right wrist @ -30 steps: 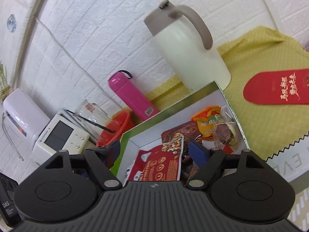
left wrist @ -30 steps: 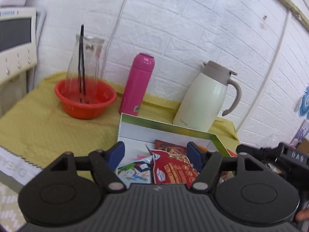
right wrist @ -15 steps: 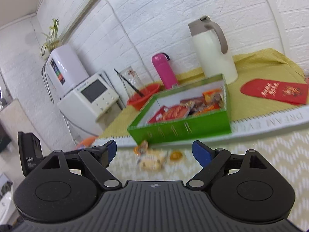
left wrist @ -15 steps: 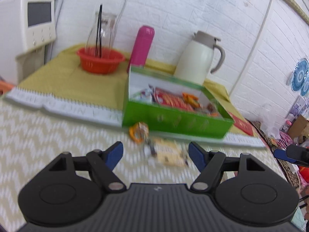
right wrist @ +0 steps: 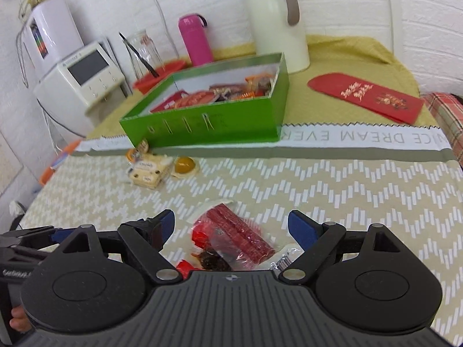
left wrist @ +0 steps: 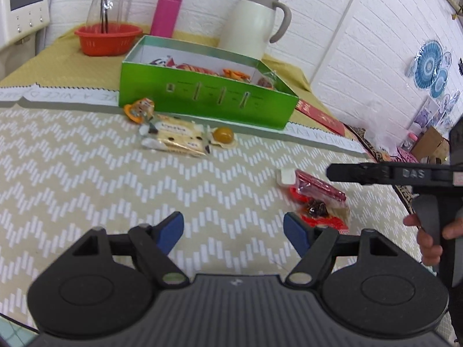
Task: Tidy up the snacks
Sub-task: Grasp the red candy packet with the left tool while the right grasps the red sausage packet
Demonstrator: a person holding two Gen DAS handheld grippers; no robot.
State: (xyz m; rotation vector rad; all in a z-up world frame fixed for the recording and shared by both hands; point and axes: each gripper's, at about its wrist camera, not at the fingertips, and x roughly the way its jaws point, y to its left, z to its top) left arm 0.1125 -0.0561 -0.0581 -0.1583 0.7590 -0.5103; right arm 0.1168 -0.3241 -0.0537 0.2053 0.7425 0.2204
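Observation:
A green box (left wrist: 208, 92) (right wrist: 220, 121) holding several snack packs stands on the table. In front of it lie a cracker pack (left wrist: 176, 136) (right wrist: 149, 170), a small orange pack (left wrist: 139, 108) and a round yellow sweet (left wrist: 223, 136) (right wrist: 185, 164). A red clear-wrapped snack pack (left wrist: 317, 199) (right wrist: 234, 237) lies nearer. My left gripper (left wrist: 233, 231) is open and empty above the mat, left of that pack. My right gripper (right wrist: 231, 227) is open, its jaws on either side of the red pack and just above it.
A cream jug (left wrist: 254, 20), pink flask (left wrist: 166, 11), orange basket with a glass carafe (left wrist: 108, 37) and a white appliance (right wrist: 84, 78) stand behind the box. A red envelope (right wrist: 367, 95) lies right of it. The zigzag mat (left wrist: 86, 167) covers the near table.
Both grippers have pulled back from over the green box and dropped low over the near mat. The right gripper now straddles the red snack pack.

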